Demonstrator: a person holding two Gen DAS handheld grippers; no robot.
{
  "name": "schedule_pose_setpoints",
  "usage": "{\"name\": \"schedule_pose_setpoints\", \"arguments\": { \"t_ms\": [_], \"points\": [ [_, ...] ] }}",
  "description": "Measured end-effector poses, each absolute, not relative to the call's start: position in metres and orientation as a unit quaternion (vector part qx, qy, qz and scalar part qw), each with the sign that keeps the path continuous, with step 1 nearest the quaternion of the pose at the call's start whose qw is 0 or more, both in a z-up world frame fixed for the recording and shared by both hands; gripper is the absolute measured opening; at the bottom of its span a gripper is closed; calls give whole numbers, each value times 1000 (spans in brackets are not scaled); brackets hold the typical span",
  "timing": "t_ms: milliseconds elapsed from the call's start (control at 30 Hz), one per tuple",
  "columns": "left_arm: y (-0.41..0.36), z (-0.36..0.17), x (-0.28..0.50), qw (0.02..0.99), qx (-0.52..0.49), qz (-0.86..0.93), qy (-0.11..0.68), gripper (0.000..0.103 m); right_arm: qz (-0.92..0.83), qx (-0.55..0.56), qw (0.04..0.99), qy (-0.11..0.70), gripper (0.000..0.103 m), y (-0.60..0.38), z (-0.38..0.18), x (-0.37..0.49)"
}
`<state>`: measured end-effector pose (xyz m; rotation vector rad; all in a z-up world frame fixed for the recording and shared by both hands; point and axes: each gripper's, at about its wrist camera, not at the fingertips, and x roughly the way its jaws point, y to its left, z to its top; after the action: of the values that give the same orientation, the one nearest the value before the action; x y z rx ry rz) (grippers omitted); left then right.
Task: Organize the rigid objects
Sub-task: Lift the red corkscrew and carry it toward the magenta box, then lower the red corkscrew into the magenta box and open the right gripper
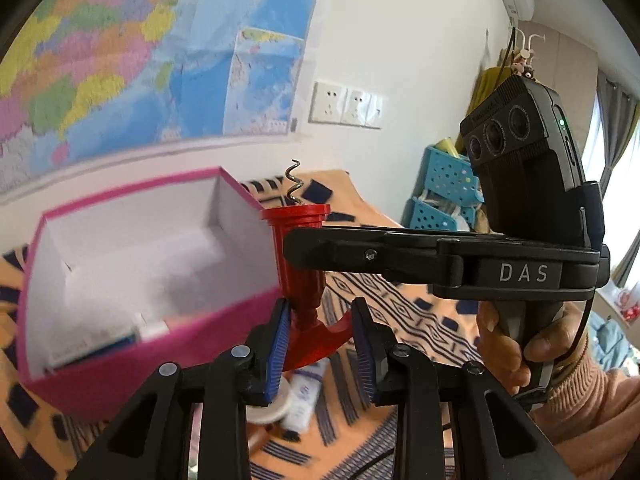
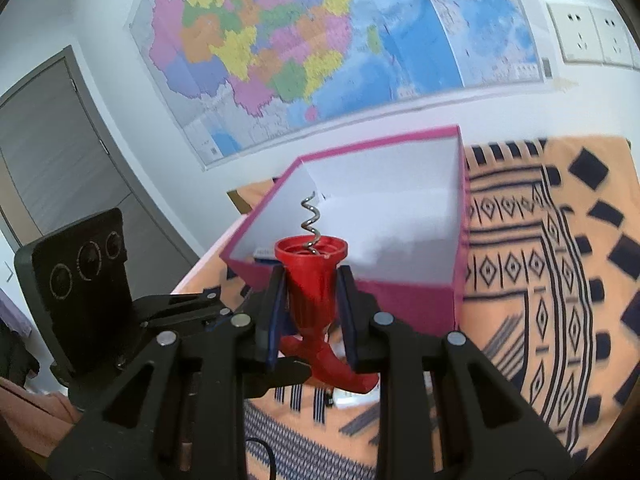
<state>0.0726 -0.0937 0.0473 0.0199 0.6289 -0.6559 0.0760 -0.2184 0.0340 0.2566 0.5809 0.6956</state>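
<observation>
A red plastic corkscrew (image 1: 302, 280) with a metal spiral pointing up is held in the air beside an open pink box (image 1: 132, 276) with a white inside. My right gripper (image 2: 314, 312) is shut on the corkscrew's red barrel (image 2: 314, 284). In the left wrist view the right gripper (image 1: 292, 246) reaches in from the right and clamps the barrel. My left gripper (image 1: 322, 344) is open, its blue pads either side of the corkscrew's curved handle, the left pad close against it. The pink box (image 2: 360, 216) lies just beyond the corkscrew in the right wrist view.
An orange and navy patterned cloth (image 2: 560, 264) covers the surface. A small white tube and round white item (image 1: 298, 394) lie below the left gripper. A packet lies inside the box (image 1: 100, 344). Blue perforated baskets (image 1: 444, 192) stand at the right. A map (image 2: 300, 48) hangs on the wall.
</observation>
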Motion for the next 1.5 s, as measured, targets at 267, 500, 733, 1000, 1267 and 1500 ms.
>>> {"name": "schedule_pose_setpoints", "arguments": {
  "t_ms": [267,500,733,1000,1267,1500],
  "points": [
    [-89,61,99,907,14,-296,299,24,340,132,891,270,27,-219,52,102],
    [-91,60,116,911,17,-276,305,23,336,137,892,269,27,-216,55,124],
    [-93,46,137,907,10,-258,333,22,326,138,890,287,27,-212,43,146],
    [-95,29,157,898,2,-249,363,22,317,148,879,324,27,-213,21,171],
    [-95,26,157,899,5,-237,369,22,229,107,899,357,43,-212,6,180],
    [-89,33,142,910,7,-221,351,24,222,102,907,343,53,-223,9,166]
  ]
}}
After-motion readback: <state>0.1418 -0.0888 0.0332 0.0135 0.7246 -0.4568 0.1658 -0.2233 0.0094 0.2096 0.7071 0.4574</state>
